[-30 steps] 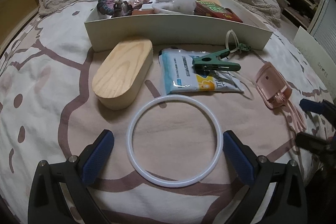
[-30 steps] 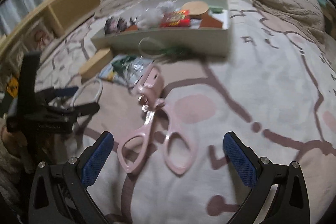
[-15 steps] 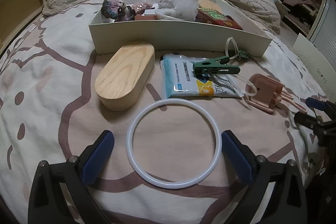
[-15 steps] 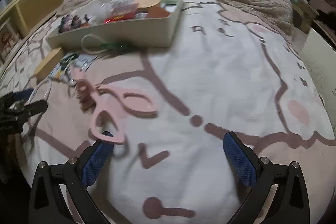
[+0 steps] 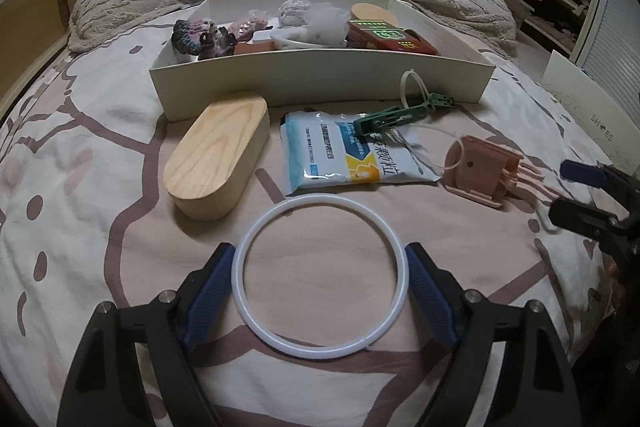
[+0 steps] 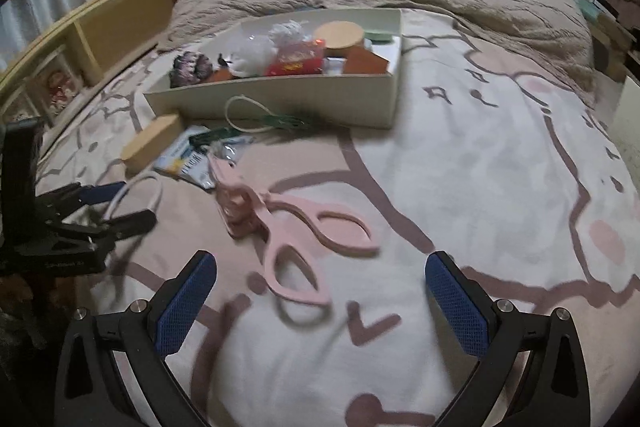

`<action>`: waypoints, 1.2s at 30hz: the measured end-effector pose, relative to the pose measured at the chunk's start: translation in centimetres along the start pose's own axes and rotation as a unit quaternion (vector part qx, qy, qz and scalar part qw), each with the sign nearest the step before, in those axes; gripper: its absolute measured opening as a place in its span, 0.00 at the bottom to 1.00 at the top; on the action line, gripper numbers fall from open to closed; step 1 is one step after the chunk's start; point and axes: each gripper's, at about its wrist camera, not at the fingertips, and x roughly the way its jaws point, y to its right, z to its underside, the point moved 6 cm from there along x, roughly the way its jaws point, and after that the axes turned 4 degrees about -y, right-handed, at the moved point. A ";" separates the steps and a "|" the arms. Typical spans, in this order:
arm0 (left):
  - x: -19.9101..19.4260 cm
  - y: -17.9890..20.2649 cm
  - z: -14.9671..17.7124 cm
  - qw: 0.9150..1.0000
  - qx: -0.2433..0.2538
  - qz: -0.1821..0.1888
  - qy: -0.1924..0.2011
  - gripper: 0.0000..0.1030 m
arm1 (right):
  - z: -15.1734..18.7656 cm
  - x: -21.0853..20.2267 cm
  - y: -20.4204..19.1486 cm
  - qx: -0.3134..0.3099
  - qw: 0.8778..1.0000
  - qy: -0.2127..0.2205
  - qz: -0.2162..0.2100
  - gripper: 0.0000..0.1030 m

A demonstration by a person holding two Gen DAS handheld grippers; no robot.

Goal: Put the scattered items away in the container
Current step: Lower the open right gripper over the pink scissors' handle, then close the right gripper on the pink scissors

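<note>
White plastic ring [image 5: 320, 281]: flat on the patterned bedsheet [image 5: 80, 155], between the blue fingers [image 5: 208, 293] of the left gripper [image 5: 320, 295], which are closing in, pads at or just beside its rim; contact cannot be told.
Wooden oval box [image 5: 216, 157], blue-and-white packet [image 5: 352, 157] with green clip [image 5: 390, 119] on it: beyond the ring, in front of the container.
Pink scissors [image 6: 296, 227]: on the sheet, ahead of the right gripper [image 6: 320, 303], fingers wide apart, holding nothing.
White cable tie [image 5: 412, 89]: just before the container wall.
White open container [image 5: 320, 83]: part-filled, farther up the bed.
</note>
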 end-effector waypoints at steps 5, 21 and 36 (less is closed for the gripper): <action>0.0 0.0 0.0 1.000 0.000 0.001 -0.001 0.82 | -1.1 1.2 0.6 -0.007 1.000 0.000 0.013 1.00; 0.1 0.2 0.1 1.000 0.001 0.001 -0.001 0.82 | -1.3 3.3 1.2 -0.002 1.000 -0.023 0.016 0.92; 0.1 0.2 0.2 1.000 0.004 0.003 -0.001 0.82 | -0.3 1.6 0.5 -0.006 1.000 -0.004 -0.010 0.34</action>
